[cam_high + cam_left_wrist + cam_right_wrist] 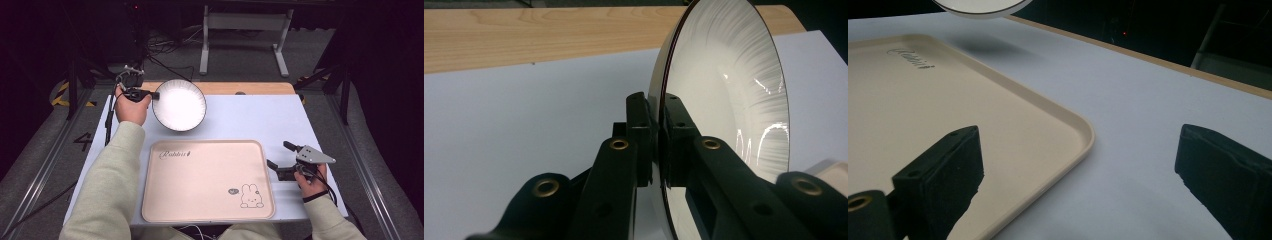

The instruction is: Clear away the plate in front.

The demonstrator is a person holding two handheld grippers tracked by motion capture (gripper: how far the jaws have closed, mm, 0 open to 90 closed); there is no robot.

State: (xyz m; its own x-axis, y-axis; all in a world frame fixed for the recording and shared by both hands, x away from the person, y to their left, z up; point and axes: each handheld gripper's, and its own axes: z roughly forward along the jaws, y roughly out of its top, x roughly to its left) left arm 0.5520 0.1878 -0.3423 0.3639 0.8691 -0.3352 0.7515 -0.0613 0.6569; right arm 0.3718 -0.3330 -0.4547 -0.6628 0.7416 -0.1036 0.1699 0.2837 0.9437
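White ribbed bowl (179,105) is up off the counter (250,117), tipped steeply on edge w/ its open face toward you, just beyond the far-left corner of the tray (207,181). Your left tool (154,95) has it by the rim: in the left gripper view the jaws stand nearly together, one pad inside the bowl (724,100), one outside, w/ just the thin wall between them. So the step in hand looks like the carry, bowl lifted and not yet set down, prob. headed for the beige tray, which is bare except for its printed rabbit.

Next move, as I judge it: swing the bowl right and toward you over the tray, level it out so the base faces down, lower till it sits flat, then ease the jaws apart. Watch the pinch, since a thin rim hold on a tilted bowl could slip or pivot.

Over at the right, your right tool (279,162) sits wide open beside the tray's right edge (1083,130), holding nothing, free to steady the tray if needed.
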